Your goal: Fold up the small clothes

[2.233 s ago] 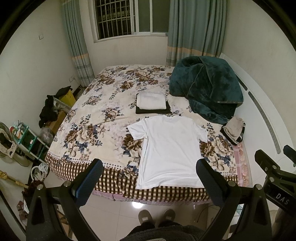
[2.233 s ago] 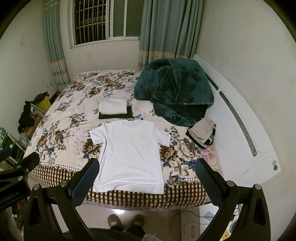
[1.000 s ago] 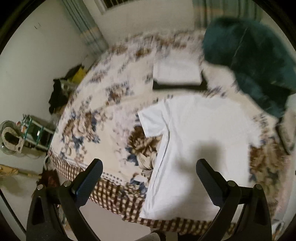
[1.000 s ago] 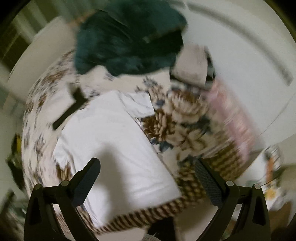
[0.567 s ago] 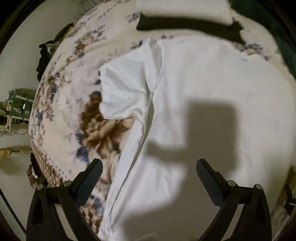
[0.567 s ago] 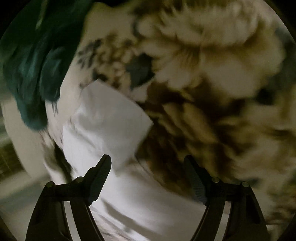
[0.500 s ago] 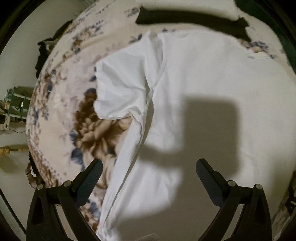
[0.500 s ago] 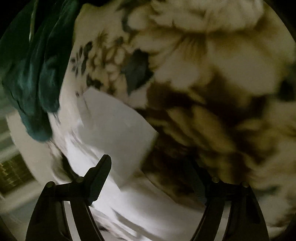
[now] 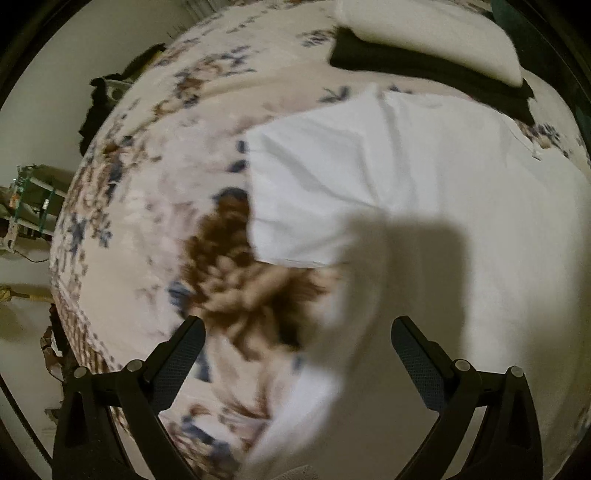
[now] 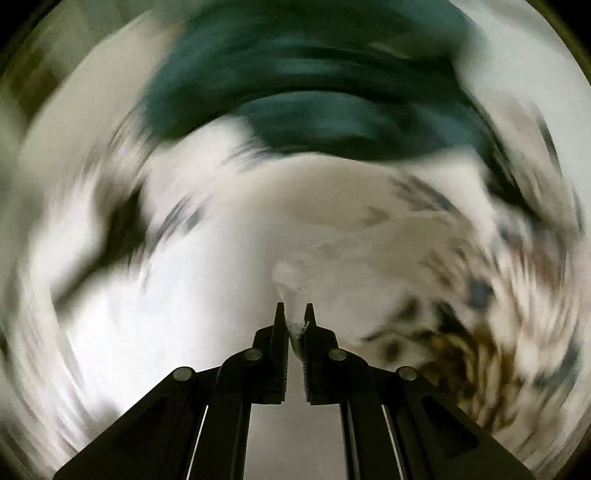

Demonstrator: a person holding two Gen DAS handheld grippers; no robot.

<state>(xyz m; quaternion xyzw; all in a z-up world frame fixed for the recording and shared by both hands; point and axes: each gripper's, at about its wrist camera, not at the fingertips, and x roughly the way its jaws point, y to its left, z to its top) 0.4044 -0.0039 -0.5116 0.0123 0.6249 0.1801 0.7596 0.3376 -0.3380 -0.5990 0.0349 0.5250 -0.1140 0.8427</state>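
A white T-shirt lies flat on the flowered bedspread. Its left sleeve sits just ahead of my left gripper, which is open, empty and low over the shirt's left side edge. In the blurred right wrist view my right gripper is shut on a pinch of the white T-shirt, likely its right sleeve, and the cloth bunches up between the fingers.
A folded white garment on a folded black one lies beyond the shirt's collar. A dark green blanket is heaped at the far right. A shelf and clutter stand on the floor to the left.
My right gripper has closed on the shirt's right side and is swinging fast. My left gripper has dropped closer, toward the shirt's left edge below the sleeve, still open.
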